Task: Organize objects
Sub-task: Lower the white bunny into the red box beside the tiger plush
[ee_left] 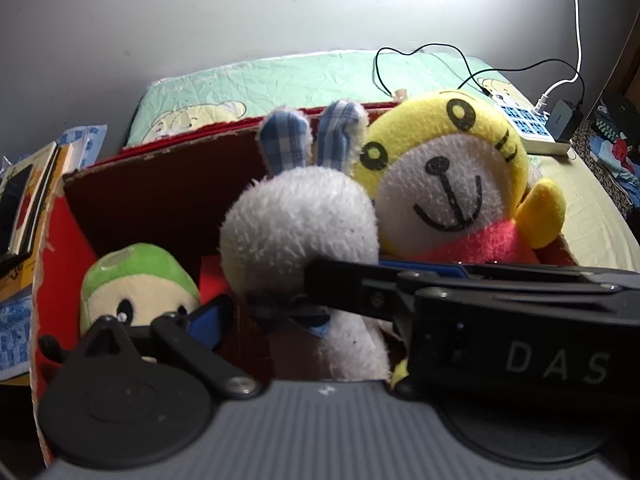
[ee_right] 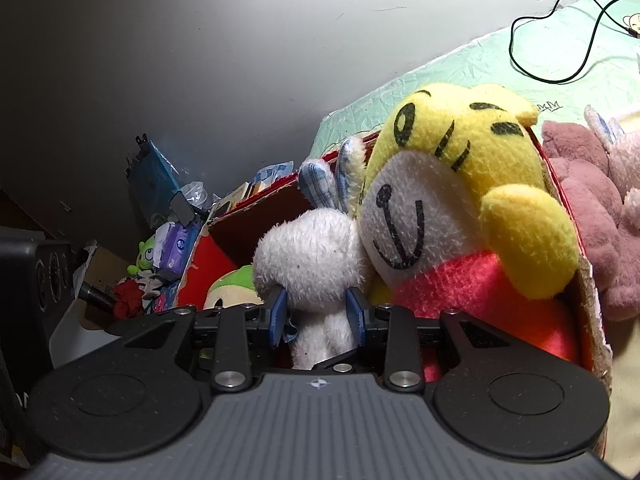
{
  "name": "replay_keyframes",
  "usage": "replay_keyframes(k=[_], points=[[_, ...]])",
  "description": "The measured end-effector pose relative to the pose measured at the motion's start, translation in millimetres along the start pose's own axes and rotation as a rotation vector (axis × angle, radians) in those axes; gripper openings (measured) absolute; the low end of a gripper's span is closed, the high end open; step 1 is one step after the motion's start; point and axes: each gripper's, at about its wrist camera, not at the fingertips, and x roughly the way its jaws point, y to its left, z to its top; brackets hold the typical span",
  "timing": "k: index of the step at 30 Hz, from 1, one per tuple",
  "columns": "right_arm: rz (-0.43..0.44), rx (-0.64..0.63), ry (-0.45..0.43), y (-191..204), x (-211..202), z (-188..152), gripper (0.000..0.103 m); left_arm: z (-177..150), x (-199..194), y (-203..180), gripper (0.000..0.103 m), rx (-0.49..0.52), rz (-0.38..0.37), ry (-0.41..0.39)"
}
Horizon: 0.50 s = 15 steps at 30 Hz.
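Observation:
A red cardboard box (ee_left: 60,248) (ee_right: 202,258) holds three soft toys. A white rabbit (ee_left: 300,224) (ee_right: 308,256) with blue checked ears stands in the middle. Right of it leans a yellow toy (ee_left: 444,168) (ee_right: 460,184) in a red shirt, and a green-capped toy (ee_left: 136,280) (ee_right: 230,284) lies low at the left. My right gripper (ee_right: 318,316) (ee_left: 280,306) is shut on the rabbit's neck, a blue pad on each side. My left gripper (ee_left: 316,314) stands wide open around the rabbit. Its left pad (ee_left: 208,320) is clear of the fur, and its right finger is hidden behind the right gripper.
The box sits on a bed with a green pillow (ee_left: 280,80) behind it. A power strip (ee_left: 528,128) with cables lies at the back right. Books (ee_left: 24,200) lean against the box's left side. A pink soft toy (ee_right: 592,208) lies outside the box's right wall. Clutter (ee_right: 160,248) fills the far left.

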Motion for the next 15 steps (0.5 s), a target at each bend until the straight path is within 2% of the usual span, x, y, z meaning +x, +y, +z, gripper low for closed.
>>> replay_keyframes(k=[15], points=[[-0.002,0.052,-0.013,-4.0,-9.4,-1.9,0.033,-0.2,0.4,-0.2,0.102,-0.007,0.014,0.007]])
